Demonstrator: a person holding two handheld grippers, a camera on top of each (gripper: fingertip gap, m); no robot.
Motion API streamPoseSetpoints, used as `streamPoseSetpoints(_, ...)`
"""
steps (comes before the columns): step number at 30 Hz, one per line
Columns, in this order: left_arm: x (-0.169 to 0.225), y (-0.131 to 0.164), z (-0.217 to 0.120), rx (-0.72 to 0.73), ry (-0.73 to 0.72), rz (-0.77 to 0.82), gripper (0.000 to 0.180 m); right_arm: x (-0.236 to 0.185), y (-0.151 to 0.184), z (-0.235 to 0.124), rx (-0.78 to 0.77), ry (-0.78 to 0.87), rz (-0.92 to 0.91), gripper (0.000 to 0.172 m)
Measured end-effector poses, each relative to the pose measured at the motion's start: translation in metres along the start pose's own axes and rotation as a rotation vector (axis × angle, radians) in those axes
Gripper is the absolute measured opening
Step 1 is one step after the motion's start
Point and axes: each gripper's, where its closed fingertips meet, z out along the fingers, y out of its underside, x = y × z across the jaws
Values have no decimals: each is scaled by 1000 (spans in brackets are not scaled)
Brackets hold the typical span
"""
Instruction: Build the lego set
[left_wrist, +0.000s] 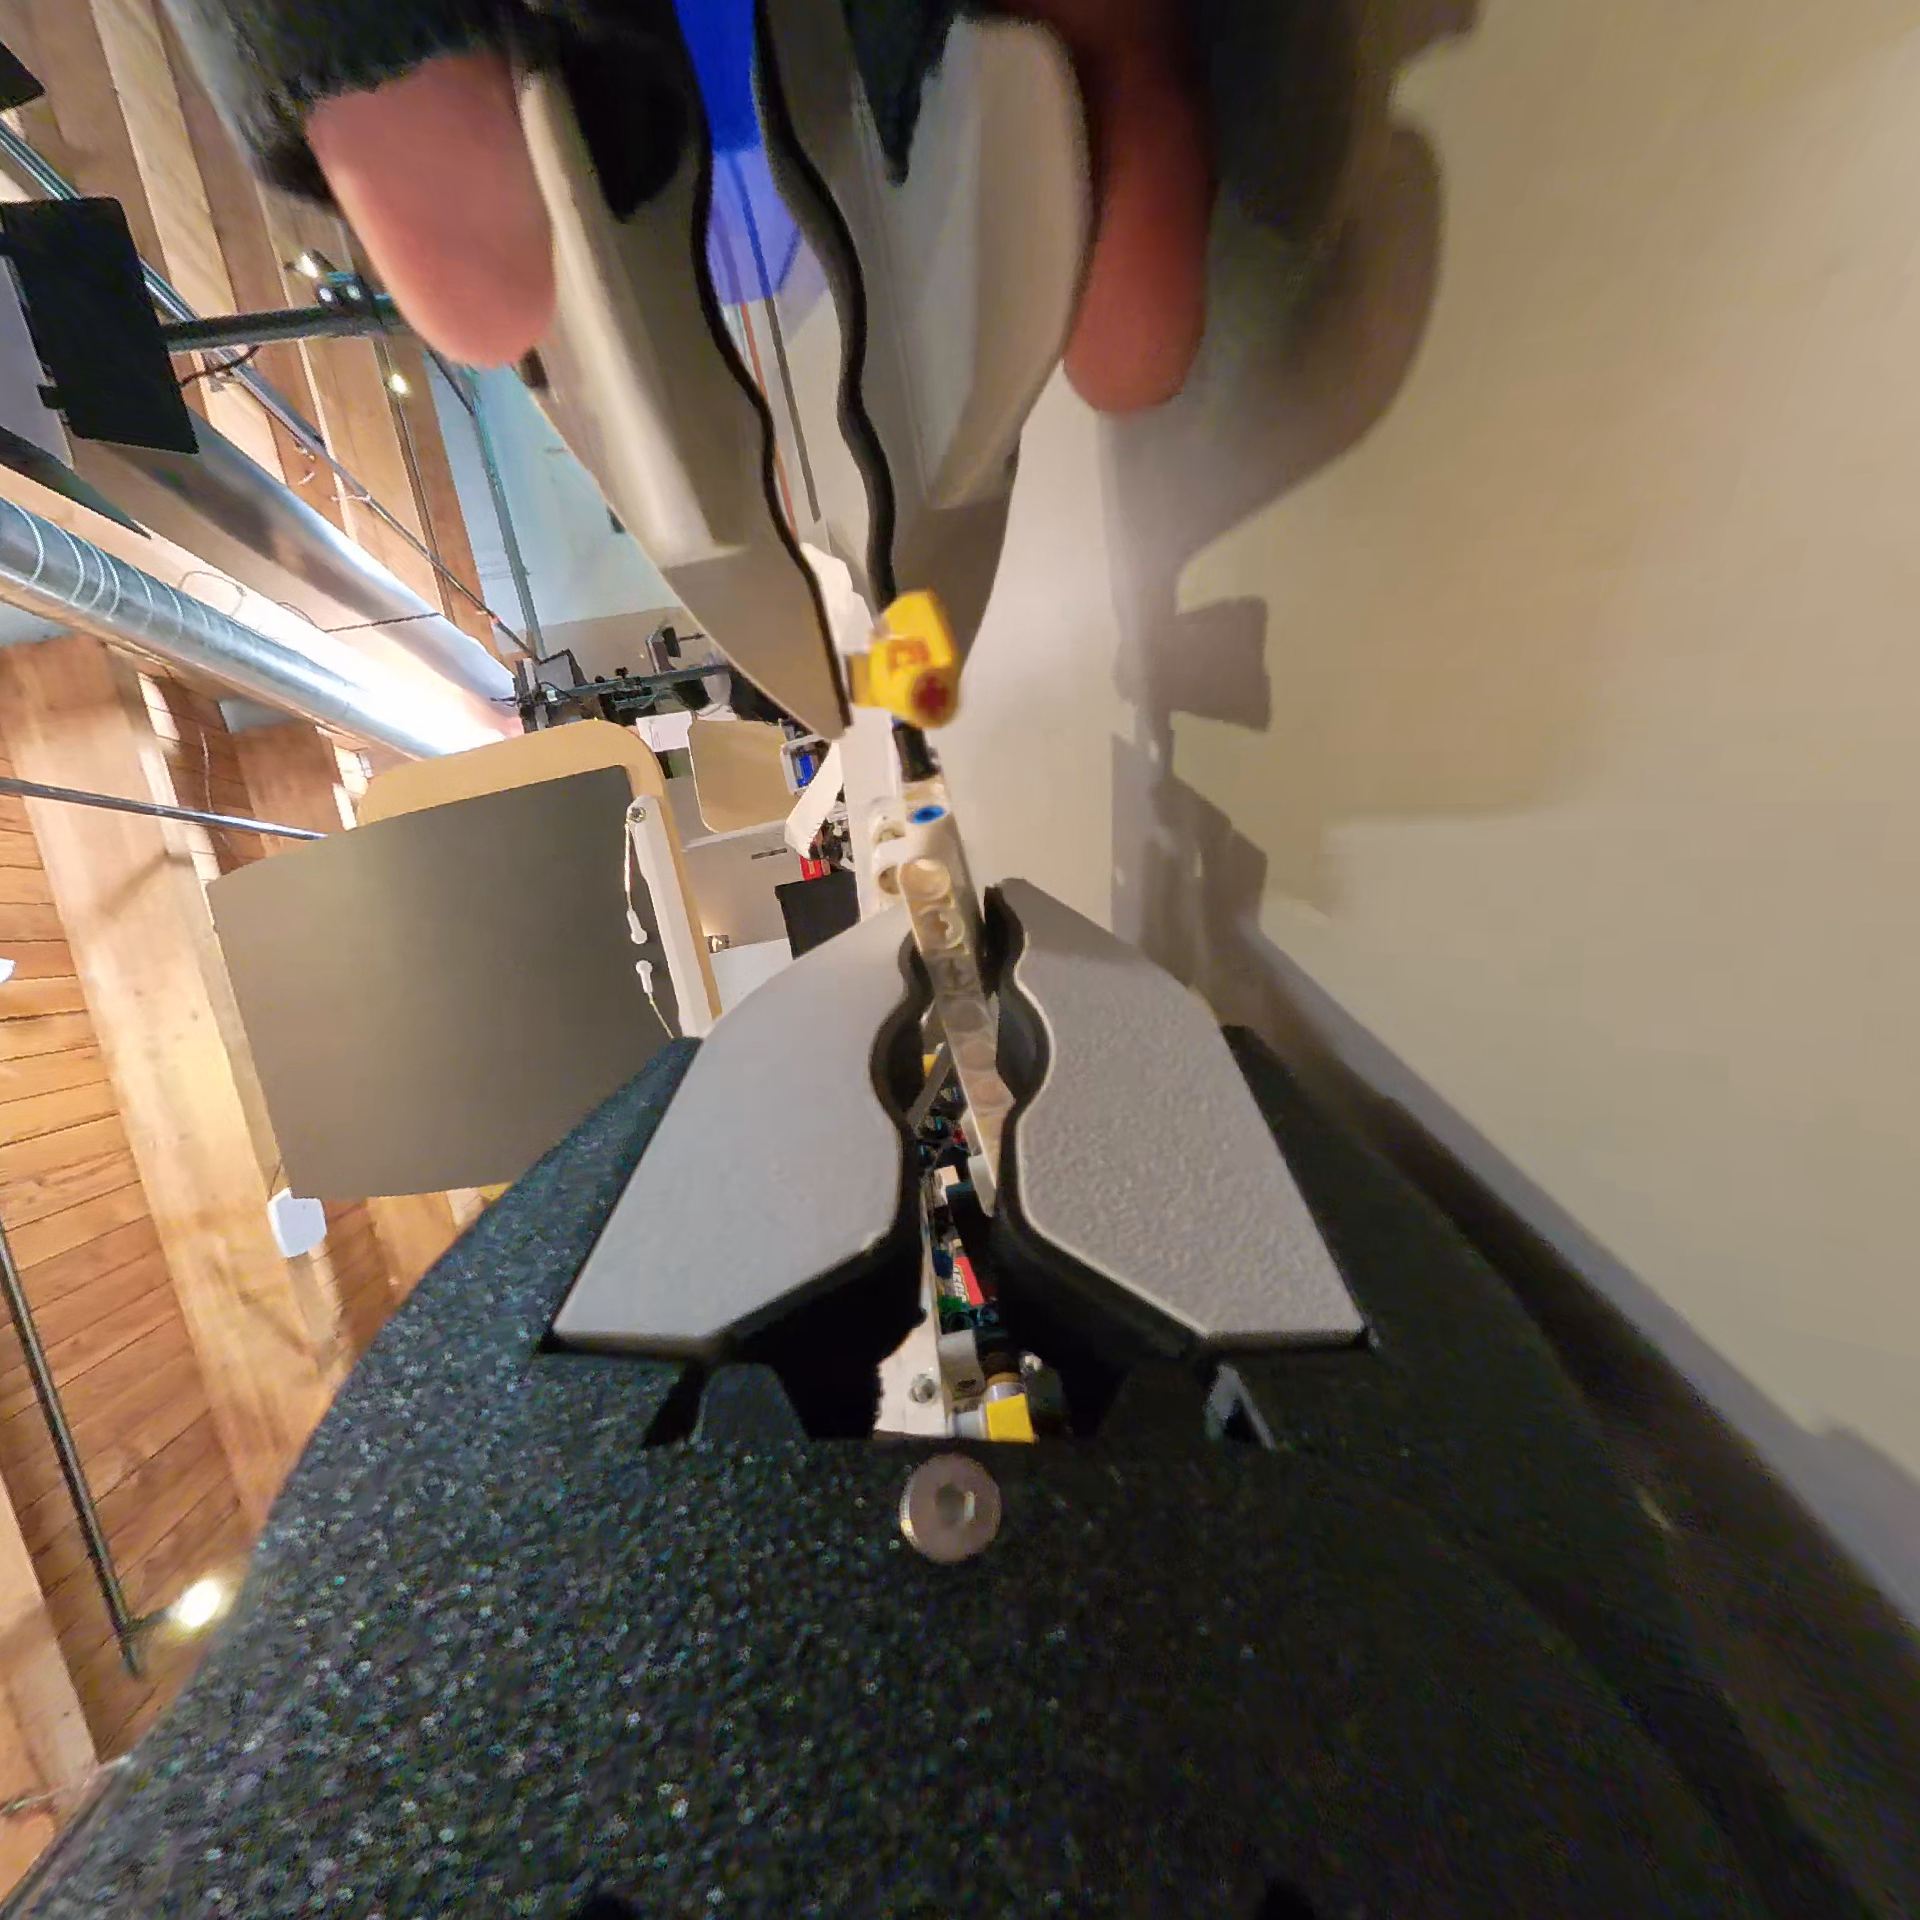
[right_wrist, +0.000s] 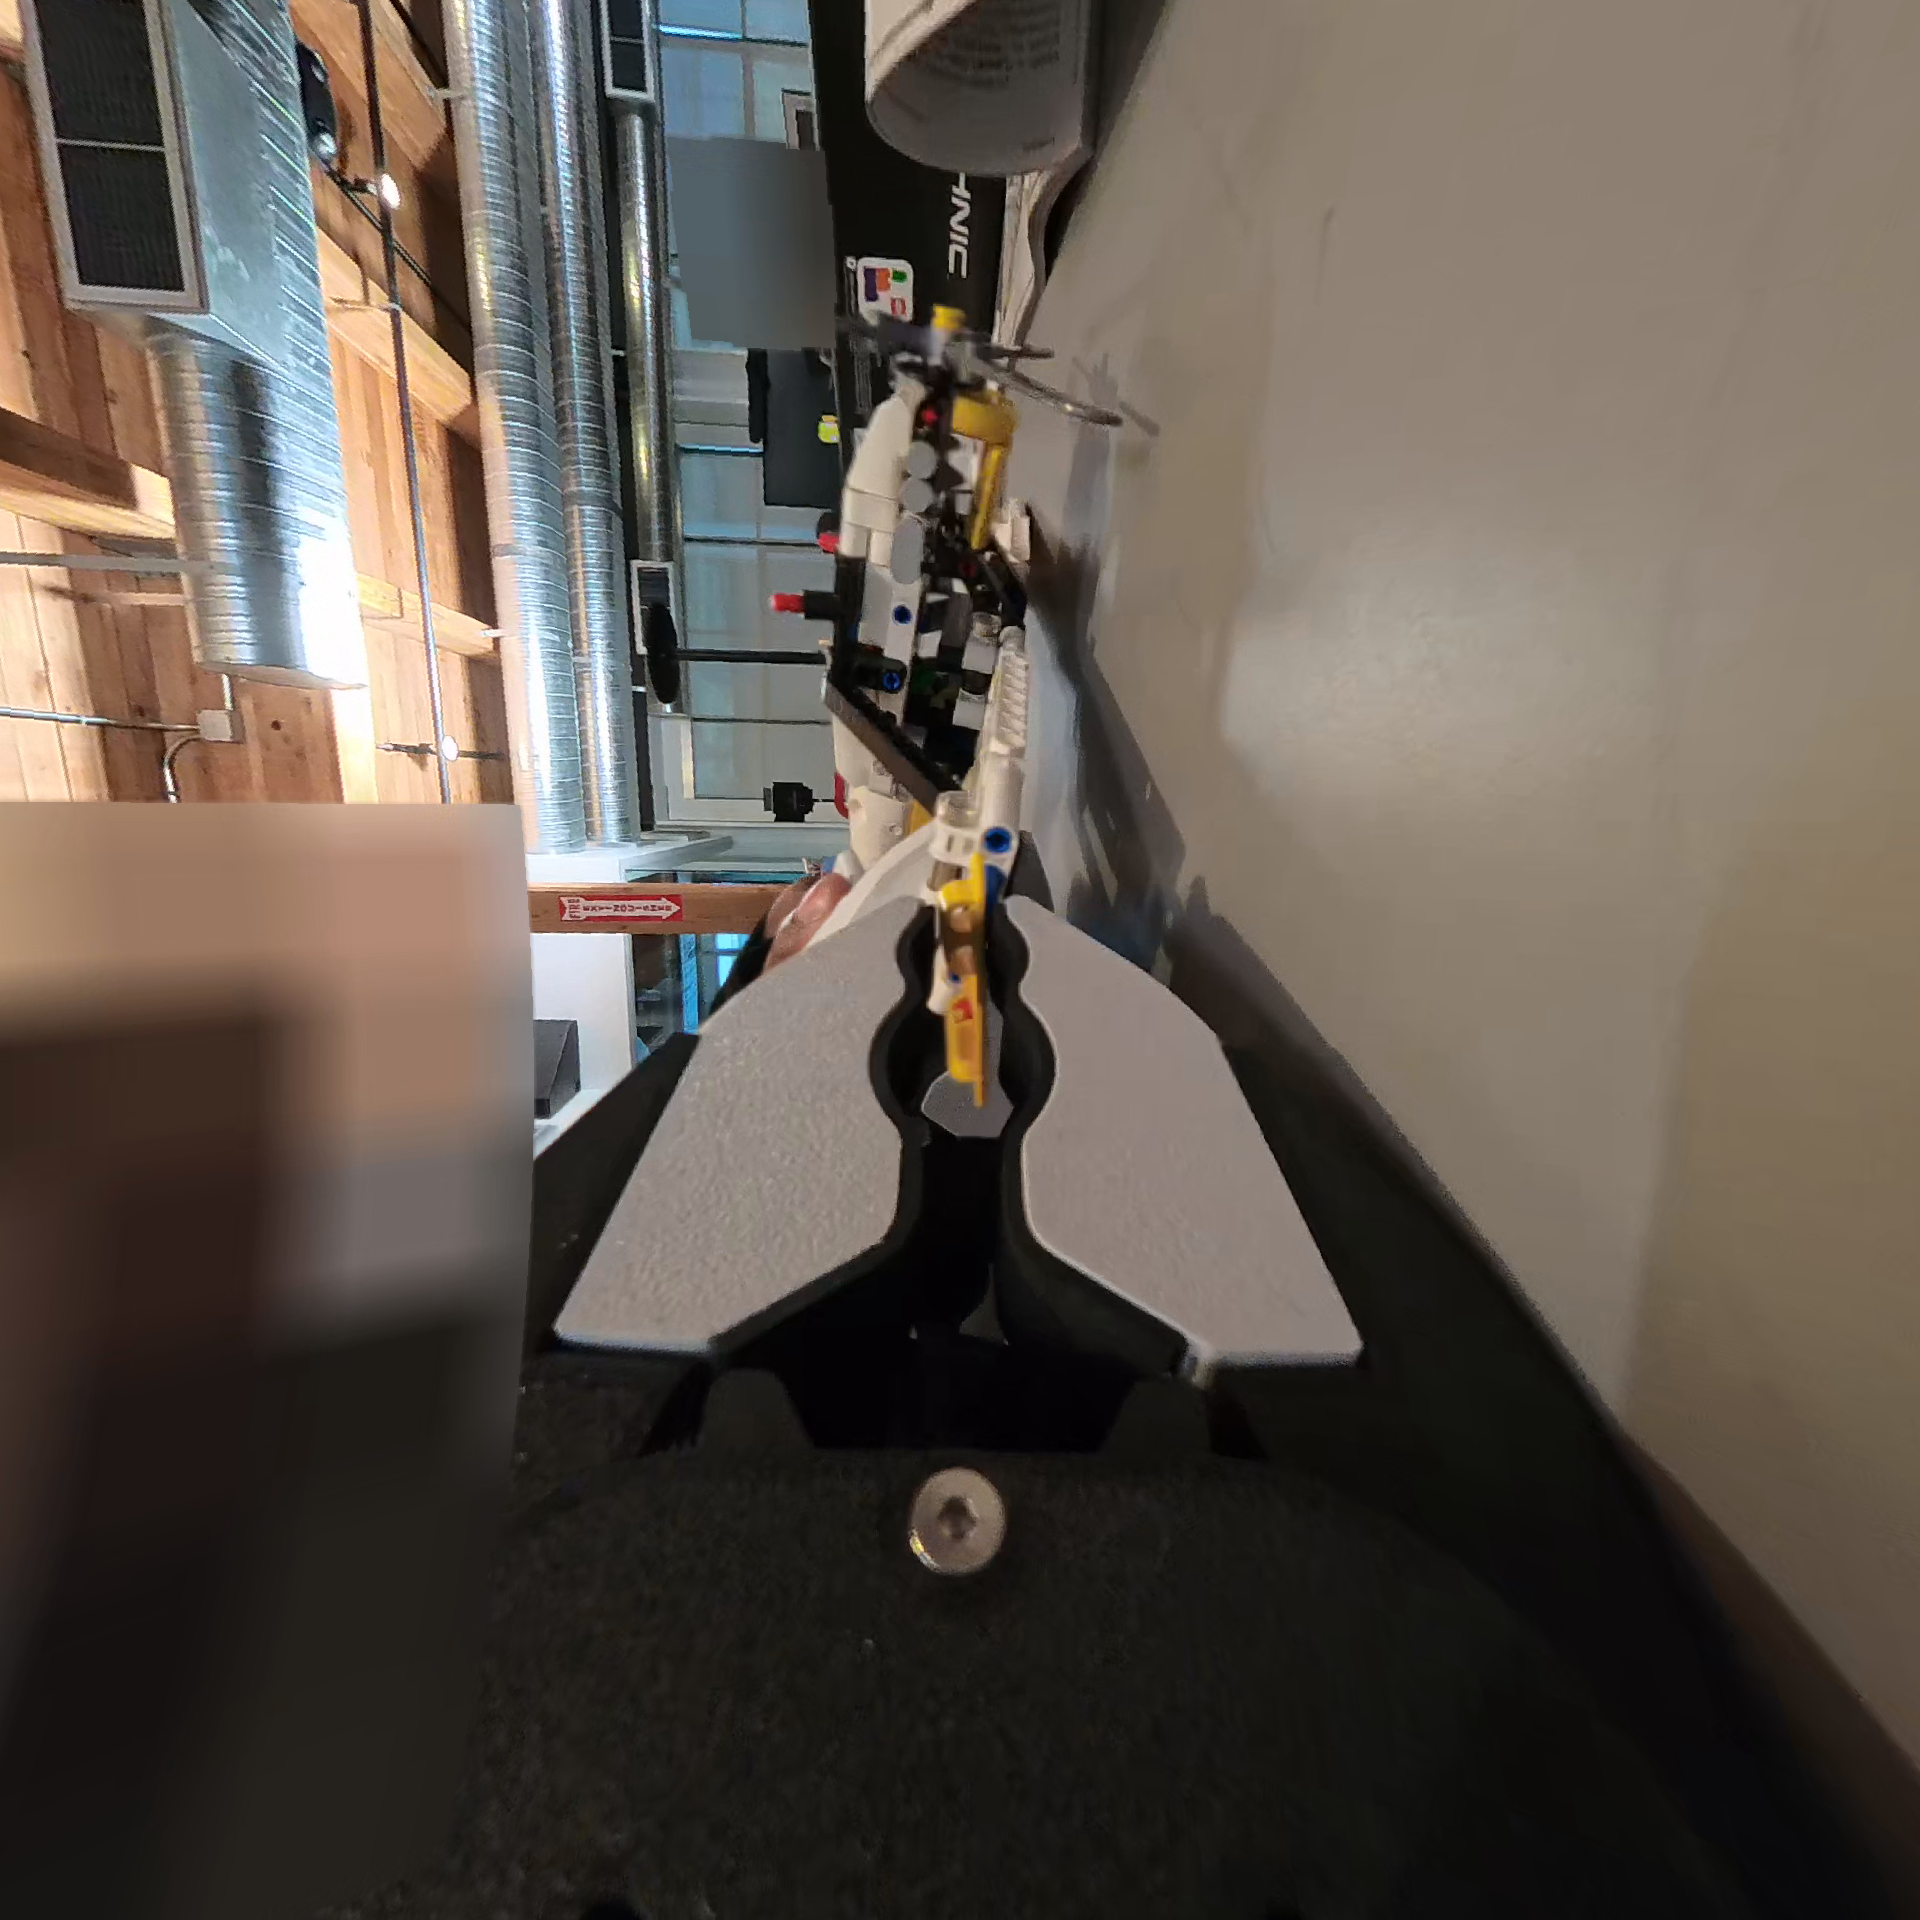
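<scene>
- Wood walls and shiny pipes fill the left of both views; a pale table (right_wrist: 1507, 520) runs down the right side.
- A brick model (right_wrist: 935, 582) of white, black and yellow pieces stands against the table, in the upper middle of the right wrist view.
- Left hand-held gripper (left_wrist: 961, 935) is closed on a see-through beam (left_wrist: 951, 956) with holes, at the middle of the left wrist view. Both pads seem to press on it.
- Right hand-held gripper (right_wrist: 966, 971) is closed on a thin yellow piece (right_wrist: 966, 1029) at the middle of its view. That piece joins onto the end of the model.
- In the left wrist view the right hand-held gripper comes in from the top, with fingertips around it and a small yellow block (left_wrist: 909, 660) at its tip.
- To do this well, I think both grips should be firm but gentle, and the two hand-held grippers should move together, so no piece bends or pops off.
- A dark board (left_wrist: 436, 997) on a light stand is at the middle left of the left wrist view.
- A black box (right_wrist: 914, 208) and a curled booklet (right_wrist: 977, 94) sit at the top of the right wrist view, beyond the model.
- The table is very close beside both hand-held grippers, so there is little room on that side.
</scene>
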Motion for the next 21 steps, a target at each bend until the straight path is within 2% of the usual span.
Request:
streamPoseSetpoints(3, 3, 2, 3, -14, 33, -49, 8, -2, -1, -1, 11, -11, -7, 11)
streamPoseSetpoints(11, -10, -1, 1, -7, -39, -71, 8, -2, -2, -1, 18, -17, 9, 8)
streamPoseSetpoints(21, -13, -4, 3, -29, -88, -3, 8, -7, -3, -1, 25, -63, 29, 7)
